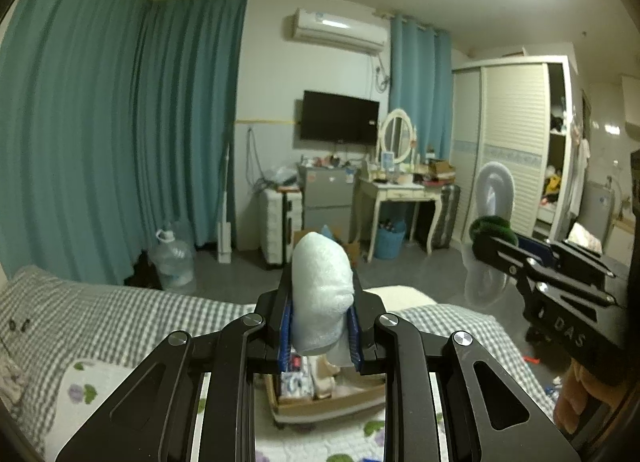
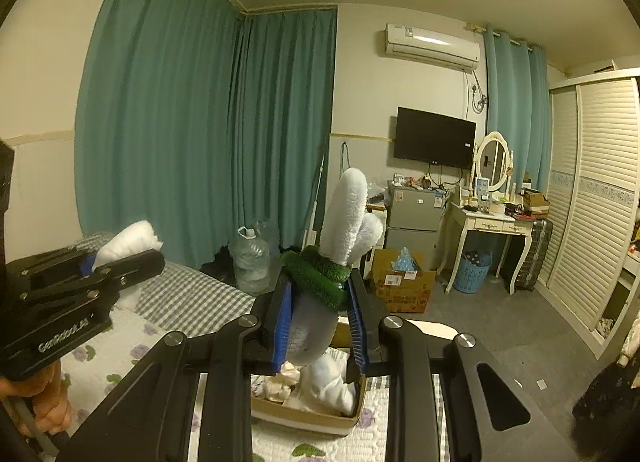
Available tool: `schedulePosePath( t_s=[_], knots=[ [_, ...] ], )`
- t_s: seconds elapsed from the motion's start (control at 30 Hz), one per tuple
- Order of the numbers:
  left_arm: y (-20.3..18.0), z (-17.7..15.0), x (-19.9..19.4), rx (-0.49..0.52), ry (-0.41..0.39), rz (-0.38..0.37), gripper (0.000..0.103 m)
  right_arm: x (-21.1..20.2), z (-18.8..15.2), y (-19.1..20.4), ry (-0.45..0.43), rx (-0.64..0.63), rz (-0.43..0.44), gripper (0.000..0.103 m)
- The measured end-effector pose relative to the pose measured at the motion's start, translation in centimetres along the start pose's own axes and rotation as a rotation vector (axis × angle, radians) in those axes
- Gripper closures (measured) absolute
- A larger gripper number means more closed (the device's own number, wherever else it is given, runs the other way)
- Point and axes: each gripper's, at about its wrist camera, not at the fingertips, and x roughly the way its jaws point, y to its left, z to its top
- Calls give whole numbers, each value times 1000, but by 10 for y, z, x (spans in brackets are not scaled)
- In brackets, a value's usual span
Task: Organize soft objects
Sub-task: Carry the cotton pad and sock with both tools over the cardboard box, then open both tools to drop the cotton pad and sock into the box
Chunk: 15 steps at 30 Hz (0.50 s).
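Note:
My left gripper (image 1: 320,302) is shut on a white plush piece (image 1: 322,294) and holds it up above a cardboard box (image 1: 320,402) on the bed. My right gripper (image 2: 320,310) is shut on a white plush rabbit (image 2: 346,217) with long ears and a green fuzzy band (image 2: 316,276); its lower body hangs into the cardboard box (image 2: 308,416), which holds other soft items. The right gripper also shows at the right of the left wrist view (image 1: 496,242), and the left gripper at the left of the right wrist view (image 2: 132,258).
The box sits on a bed with a floral quilt (image 2: 120,358) and a grey checked sheet (image 1: 120,310). Beyond stand a water jug (image 2: 250,258), a small fridge (image 2: 414,217), a dressing table (image 2: 488,229), a floor box (image 2: 402,282), a fan (image 1: 494,189) and a wardrobe (image 2: 600,197).

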Motion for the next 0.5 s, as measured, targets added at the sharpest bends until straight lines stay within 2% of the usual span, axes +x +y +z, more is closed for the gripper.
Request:
schedulePosePath(
  t_s=[0.17,0.5],
  knots=[
    [5,-9,45,-18,41,-2,82,47,-17,-10,54,-6,-12,78],
    [14,-51,137,-42,189,15,82,149,-69,-30,208,0,17,78]
  ],
)
